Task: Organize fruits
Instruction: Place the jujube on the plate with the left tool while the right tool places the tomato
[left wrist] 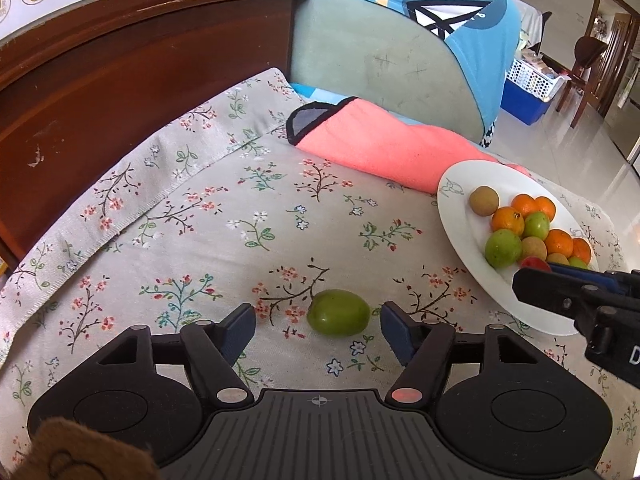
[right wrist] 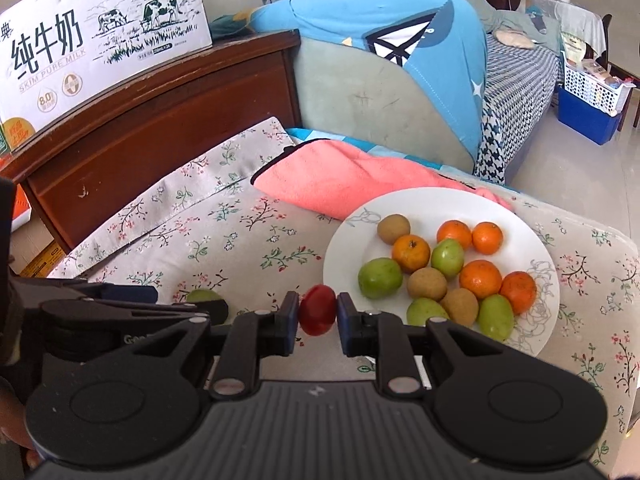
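Observation:
A green fruit (left wrist: 338, 312) lies on the floral cloth (left wrist: 240, 216), between the tips of my open left gripper (left wrist: 318, 326). A white plate (right wrist: 344, 248) at the right holds several orange, green and brown fruits. My right gripper (right wrist: 318, 314) is shut on a small red fruit (right wrist: 318, 309) just off the plate's left rim. In the left wrist view the right gripper (left wrist: 532, 276) reaches in from the right over the plate (left wrist: 456, 216), with the red fruit (left wrist: 535, 264) at its tip. The green fruit (right wrist: 202, 295) also shows partly behind the left gripper (right wrist: 152, 298) in the right wrist view.
A pink towel (left wrist: 384, 148) lies behind the plate. A dark wooden headboard (left wrist: 120, 80) stands at the left with a milk carton box (right wrist: 92, 36) on top. A grey-green cushion (left wrist: 372, 60) with blue bedding is at the back.

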`<action>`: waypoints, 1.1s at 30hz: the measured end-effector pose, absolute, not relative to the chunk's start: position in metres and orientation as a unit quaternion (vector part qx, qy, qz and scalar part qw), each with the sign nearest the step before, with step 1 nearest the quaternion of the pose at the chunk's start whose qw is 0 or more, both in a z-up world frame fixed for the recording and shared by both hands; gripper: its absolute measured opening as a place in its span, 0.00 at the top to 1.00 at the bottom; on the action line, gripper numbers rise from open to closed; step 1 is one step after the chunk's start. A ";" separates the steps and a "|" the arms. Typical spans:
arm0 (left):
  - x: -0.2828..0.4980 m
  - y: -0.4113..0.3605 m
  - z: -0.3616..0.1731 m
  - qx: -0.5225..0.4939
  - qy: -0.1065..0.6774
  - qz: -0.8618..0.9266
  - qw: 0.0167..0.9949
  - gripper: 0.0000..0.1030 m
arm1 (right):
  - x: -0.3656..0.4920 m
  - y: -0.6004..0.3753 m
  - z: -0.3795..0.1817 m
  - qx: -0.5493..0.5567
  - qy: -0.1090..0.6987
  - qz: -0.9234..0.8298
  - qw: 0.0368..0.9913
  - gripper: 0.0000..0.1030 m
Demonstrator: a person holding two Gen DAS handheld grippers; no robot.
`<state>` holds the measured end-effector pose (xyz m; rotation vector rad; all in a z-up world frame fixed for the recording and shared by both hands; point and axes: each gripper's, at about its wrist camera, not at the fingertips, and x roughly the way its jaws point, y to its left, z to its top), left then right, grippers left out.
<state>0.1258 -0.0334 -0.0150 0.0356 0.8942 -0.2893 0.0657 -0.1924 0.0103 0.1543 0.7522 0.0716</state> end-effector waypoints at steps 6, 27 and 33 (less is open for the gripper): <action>0.123 -0.041 -0.021 0.045 0.417 -0.137 0.897 0.59 | 0.063 -0.206 0.016 0.109 0.363 0.023 0.925 0.80; 0.126 -0.072 0.023 -0.005 0.366 -0.216 0.905 0.69 | 0.062 -0.294 0.068 0.199 0.304 -0.031 0.931 0.80; 0.134 -0.095 0.032 -0.003 0.343 -0.250 0.905 0.69 | 0.075 -0.318 0.059 0.222 0.315 -0.049 0.921 0.80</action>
